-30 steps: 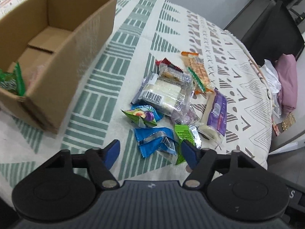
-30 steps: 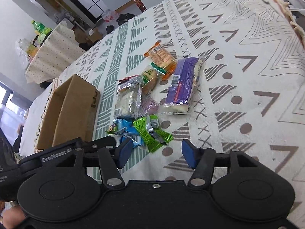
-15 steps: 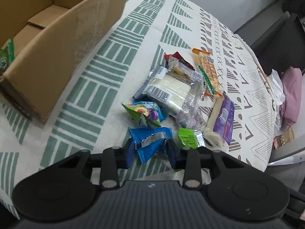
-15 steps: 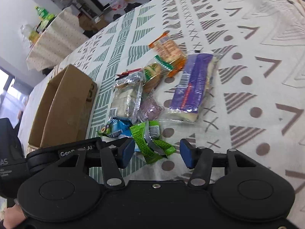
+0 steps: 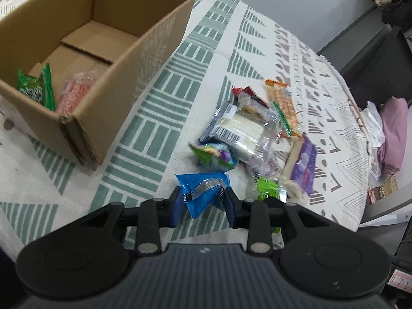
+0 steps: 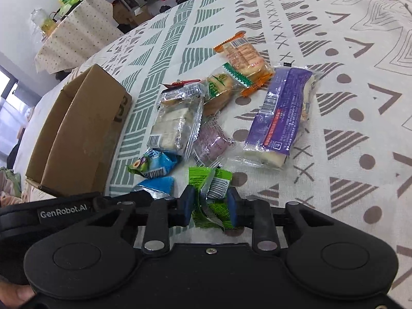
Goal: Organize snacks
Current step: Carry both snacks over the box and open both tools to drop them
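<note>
Snacks lay in a loose pile on the patterned tablecloth (image 5: 260, 51), to the right of an open cardboard box (image 5: 144, 59) that already held a green packet (image 5: 34, 91) and a pink-and-clear packet (image 5: 73, 94). The left gripper (image 5: 202, 203) had its two blue pads pressed on a crumpled blue snack packet (image 5: 203, 189) at the near edge of the pile. The right gripper (image 6: 209, 203) was closing its jaws on a green snack packet (image 6: 211, 193), which stood between the pads and already looked squeezed by them. Behind these two packets, the pile had a clear wrapper with a white cake (image 6: 175, 123), a long purple package (image 6: 283, 113), an orange-edged cracker pack (image 6: 243, 55), a small purple candy in clear wrap (image 6: 212, 140) and a small blue-and-green packet (image 5: 215, 154). These pieces touched or overlapped each other. At the lower left corner of the right wrist view, part of a finger (image 6: 18, 294) of the person was visible.
</note>
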Demonstrator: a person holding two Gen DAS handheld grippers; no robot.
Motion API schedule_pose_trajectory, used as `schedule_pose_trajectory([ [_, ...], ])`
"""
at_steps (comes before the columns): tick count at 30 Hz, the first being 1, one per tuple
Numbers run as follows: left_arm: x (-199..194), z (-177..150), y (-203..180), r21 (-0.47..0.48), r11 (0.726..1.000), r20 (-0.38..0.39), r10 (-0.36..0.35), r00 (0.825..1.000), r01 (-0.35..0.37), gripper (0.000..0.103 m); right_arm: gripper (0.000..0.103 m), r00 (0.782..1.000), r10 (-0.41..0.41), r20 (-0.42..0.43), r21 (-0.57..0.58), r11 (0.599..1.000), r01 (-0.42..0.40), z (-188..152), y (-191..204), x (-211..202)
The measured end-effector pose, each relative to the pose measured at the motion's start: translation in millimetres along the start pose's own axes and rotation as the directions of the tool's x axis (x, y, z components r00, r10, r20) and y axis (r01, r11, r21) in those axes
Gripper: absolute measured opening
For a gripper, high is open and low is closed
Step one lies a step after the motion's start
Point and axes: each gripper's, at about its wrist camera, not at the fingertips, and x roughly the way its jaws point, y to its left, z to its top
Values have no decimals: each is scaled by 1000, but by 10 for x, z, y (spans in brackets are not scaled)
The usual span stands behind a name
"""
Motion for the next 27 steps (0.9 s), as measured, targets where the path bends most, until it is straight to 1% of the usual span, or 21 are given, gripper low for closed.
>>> schedule_pose_trajectory([
  [3, -147, 8, -40, 16, 1000, 31, -6, 1000, 5, 33, 25, 999, 16, 44, 7, 1000, -16, -1, 30, -141],
  [8, -390, 16, -73, 27, 1000, 77, -8, 997, 6, 33, 24, 993, 67, 102, 14, 998, -69, 0, 106, -328],
  [11, -530, 26, -66, 31, 1000, 111, -1, 994, -3, 33, 24, 989, 77, 125, 14, 997, -79, 13, 163, -389],
  [20, -874, 84, 38, 18, 1000, 196, 20, 980, -24, 33, 24, 974, 128, 185, -3, 992, -129, 1, 420, -534],
  [22, -959, 102, 72, 15, 1000, 213, 23, 977, -27, 33, 24, 968, 150, 201, 8, 988, -155, 8, 444, -563],
  [27, -1152, 163, 139, 11, 999, 257, 29, 966, -33, 33, 24, 959, 166, 230, 11, 985, -174, 29, 522, -601],
])
